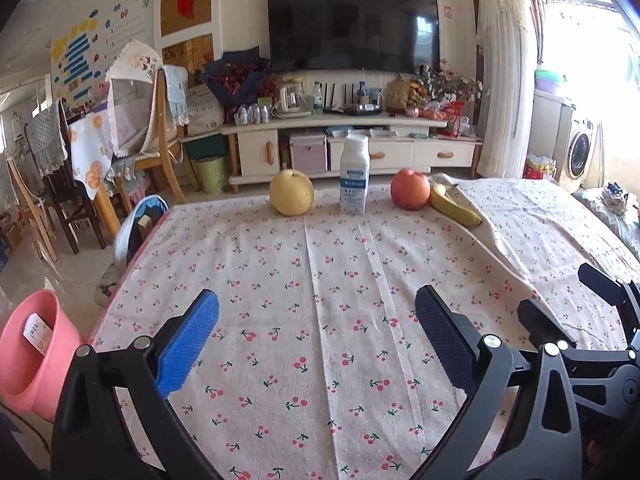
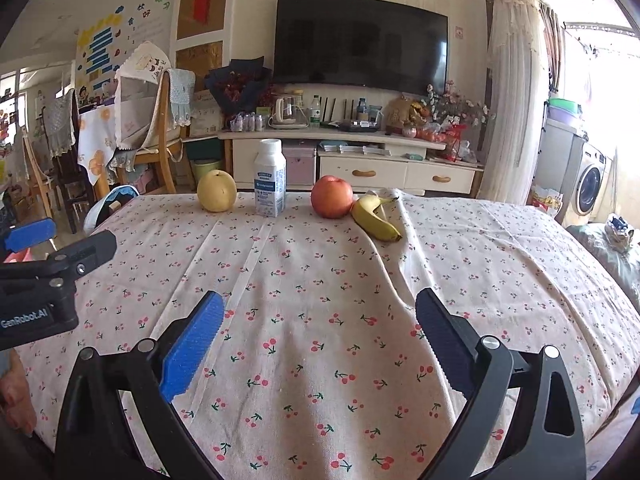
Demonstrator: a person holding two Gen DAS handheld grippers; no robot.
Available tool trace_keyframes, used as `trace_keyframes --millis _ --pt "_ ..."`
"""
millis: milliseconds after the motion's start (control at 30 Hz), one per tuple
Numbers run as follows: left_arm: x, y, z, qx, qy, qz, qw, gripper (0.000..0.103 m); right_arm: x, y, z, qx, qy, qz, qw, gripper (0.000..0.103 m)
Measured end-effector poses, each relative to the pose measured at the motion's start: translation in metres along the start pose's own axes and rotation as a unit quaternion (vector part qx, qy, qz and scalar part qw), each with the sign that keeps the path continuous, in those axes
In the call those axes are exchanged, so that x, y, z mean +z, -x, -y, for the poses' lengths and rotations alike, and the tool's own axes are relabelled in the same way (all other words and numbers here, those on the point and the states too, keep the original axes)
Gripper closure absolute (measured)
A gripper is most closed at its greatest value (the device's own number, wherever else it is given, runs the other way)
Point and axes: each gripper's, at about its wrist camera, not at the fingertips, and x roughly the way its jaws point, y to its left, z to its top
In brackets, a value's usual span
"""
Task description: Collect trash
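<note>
Straight ahead of both sets of jaws, at the far edge of the desk, a white plastic bottle (image 1: 354,176) (image 2: 270,178) with a blue label stands upright, its cap on. Just to its left sits a yellow pear (image 1: 291,192) (image 2: 217,191), near it but not touching. To the bottle's right, a little further off, rests a red apple (image 1: 410,189) (image 2: 332,197), and a banana (image 1: 456,205) (image 2: 375,217) lies just beside the apple on a raised fold of the cloth; whether the two touch cannot be told.

All four things lie well beyond the jaws of either tool. The left gripper (image 1: 317,338) hangs low over the near part of the desk with its jaws spread wide and nothing between them, only the cherry-print tablecloth (image 1: 320,280) (image 2: 320,300). The right gripper (image 2: 319,340) is likewise wide apart and bare, over the same cloth. In the right wrist view the left tool's black body shows at the left edge, beside the right one.

Left of the left jaws, off the desk's edge and lower down, a pink bin (image 1: 34,354) stands on the floor with a scrap of paper inside. Beyond the desk are a white TV cabinet (image 1: 352,140) (image 2: 352,160), a dark television (image 1: 354,26) (image 2: 360,42) above it, and wooden chairs (image 1: 156,128) off to the left.
</note>
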Motion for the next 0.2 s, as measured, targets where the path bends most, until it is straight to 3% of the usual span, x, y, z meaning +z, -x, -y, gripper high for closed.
trace_keyframes --millis 200 --pt "-0.021 -0.064 -0.013 0.028 0.024 -0.085 0.9957 0.004 -0.011 -0.051 -0.002 0.011 -0.004 -0.083 0.997 0.007"
